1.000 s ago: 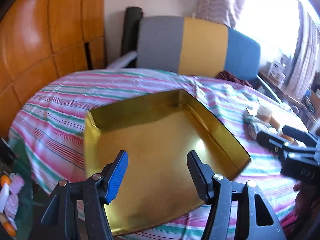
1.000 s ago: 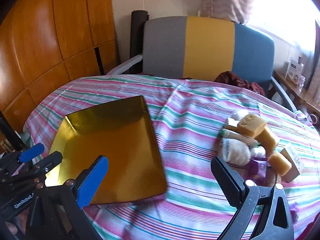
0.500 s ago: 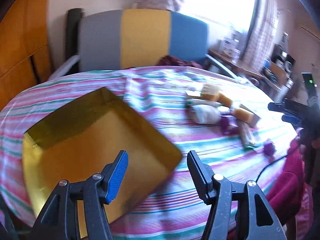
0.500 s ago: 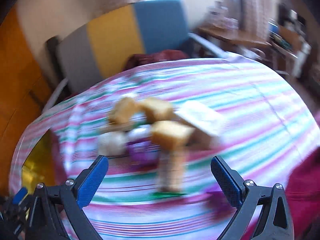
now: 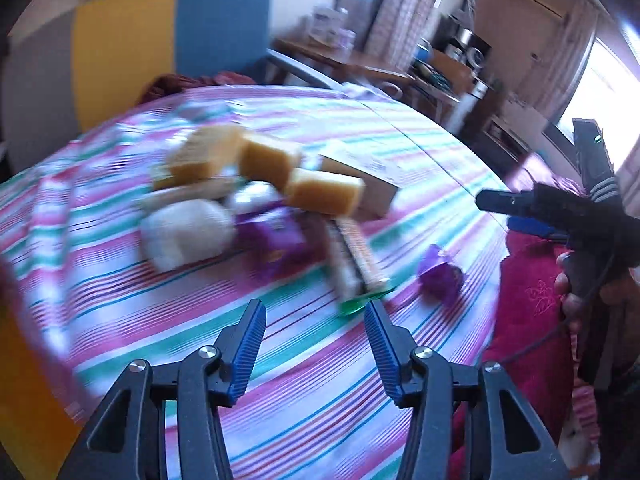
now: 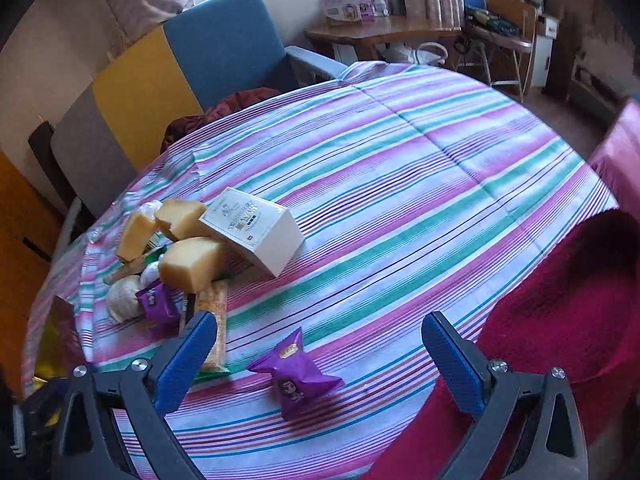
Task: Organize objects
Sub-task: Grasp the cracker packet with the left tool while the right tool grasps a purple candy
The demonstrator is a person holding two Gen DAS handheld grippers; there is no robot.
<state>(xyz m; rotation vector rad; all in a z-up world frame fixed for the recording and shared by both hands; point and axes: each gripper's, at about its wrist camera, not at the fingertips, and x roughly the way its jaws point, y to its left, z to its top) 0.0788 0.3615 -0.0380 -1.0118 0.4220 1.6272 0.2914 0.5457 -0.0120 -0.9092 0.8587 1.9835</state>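
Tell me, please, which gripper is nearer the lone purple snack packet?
Right. The right gripper hovers over the purple packet; the left gripper, jaws closing on nothing, sits beside it.

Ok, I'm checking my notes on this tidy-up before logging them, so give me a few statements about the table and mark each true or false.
1. A lone purple packet lies apart from the pile, between the fingers of the right tool. True.
2. The white box stands alone, clear of everything. False: it leans against the yellow blocks.
3. The right tool is clamped on the packet. False: its pads stand wide of it.
4. The tablecloth is striped. True.
5. The left tool holds a yellow block. False: nothing is between its closing fingers.
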